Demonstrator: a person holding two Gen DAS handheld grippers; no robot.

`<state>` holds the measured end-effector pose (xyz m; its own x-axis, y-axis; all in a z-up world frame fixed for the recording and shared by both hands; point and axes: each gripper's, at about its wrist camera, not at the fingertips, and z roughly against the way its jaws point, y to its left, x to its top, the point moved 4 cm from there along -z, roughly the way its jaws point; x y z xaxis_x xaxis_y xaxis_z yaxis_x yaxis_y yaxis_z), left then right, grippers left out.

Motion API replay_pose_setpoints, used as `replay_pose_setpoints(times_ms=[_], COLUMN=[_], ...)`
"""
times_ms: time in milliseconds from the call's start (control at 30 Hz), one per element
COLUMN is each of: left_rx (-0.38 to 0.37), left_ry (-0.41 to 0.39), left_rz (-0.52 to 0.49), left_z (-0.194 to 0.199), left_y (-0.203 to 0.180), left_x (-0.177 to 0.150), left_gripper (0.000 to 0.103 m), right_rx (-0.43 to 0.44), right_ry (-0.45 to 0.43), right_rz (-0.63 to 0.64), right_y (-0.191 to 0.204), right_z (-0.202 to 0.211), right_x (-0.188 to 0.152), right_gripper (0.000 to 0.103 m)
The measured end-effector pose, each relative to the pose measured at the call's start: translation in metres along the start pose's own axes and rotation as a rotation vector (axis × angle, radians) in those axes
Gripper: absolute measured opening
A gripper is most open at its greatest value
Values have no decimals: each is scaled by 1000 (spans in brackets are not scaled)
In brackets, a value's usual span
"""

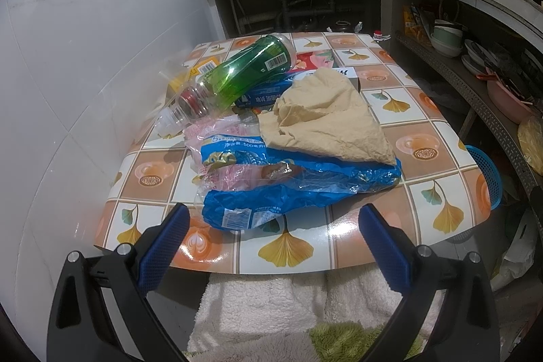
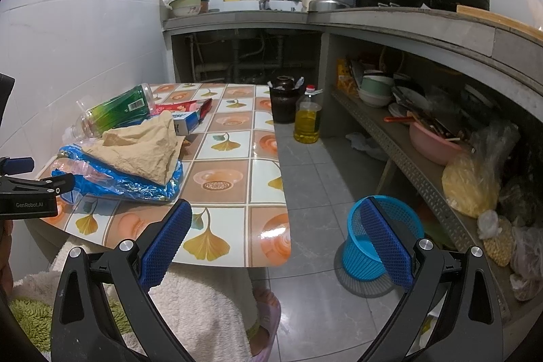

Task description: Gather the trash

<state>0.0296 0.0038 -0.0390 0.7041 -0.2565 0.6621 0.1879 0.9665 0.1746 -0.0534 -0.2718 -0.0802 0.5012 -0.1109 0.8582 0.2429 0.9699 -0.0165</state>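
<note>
A heap of trash lies on the tiled table [image 1: 305, 246]: a crumpled blue plastic bag [image 1: 292, 189] at the front, a tan crumpled paper [image 1: 325, 121] on top of it, a green plastic bottle [image 1: 244, 73] lying on its side behind, and a blue box [image 1: 268, 90] under the bottle. My left gripper [image 1: 273, 226] is open, just short of the blue bag, nothing between its pads. In the right wrist view the same heap, with the blue bag [image 2: 135, 182] and the bottle [image 2: 115, 112], sits at the left. My right gripper [image 2: 278, 223] is open over the table's near right corner. A blue mesh basket [image 2: 380, 240] stands on the floor.
A white wall borders the table's left side. A dark jar [image 2: 283, 100] and an oil bottle [image 2: 307, 117] stand on the floor beyond the table. A low shelf [image 2: 424, 172] of bowls and bags runs along the right. A person's fluffy robe and slipper [image 2: 268, 314] are below.
</note>
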Motion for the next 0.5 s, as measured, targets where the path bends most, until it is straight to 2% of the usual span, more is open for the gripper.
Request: replay_pose_setpoints(times_ms=[500], left_rx=[0], left_ry=[4], left_rz=[0], left_z=[-4], left_y=[0], left_x=[-3], left_gripper=[98], right_rx=[-1], right_ry=[2], right_rz=[0], right_y=[0], right_z=[2], right_x=[2], right_gripper=[95])
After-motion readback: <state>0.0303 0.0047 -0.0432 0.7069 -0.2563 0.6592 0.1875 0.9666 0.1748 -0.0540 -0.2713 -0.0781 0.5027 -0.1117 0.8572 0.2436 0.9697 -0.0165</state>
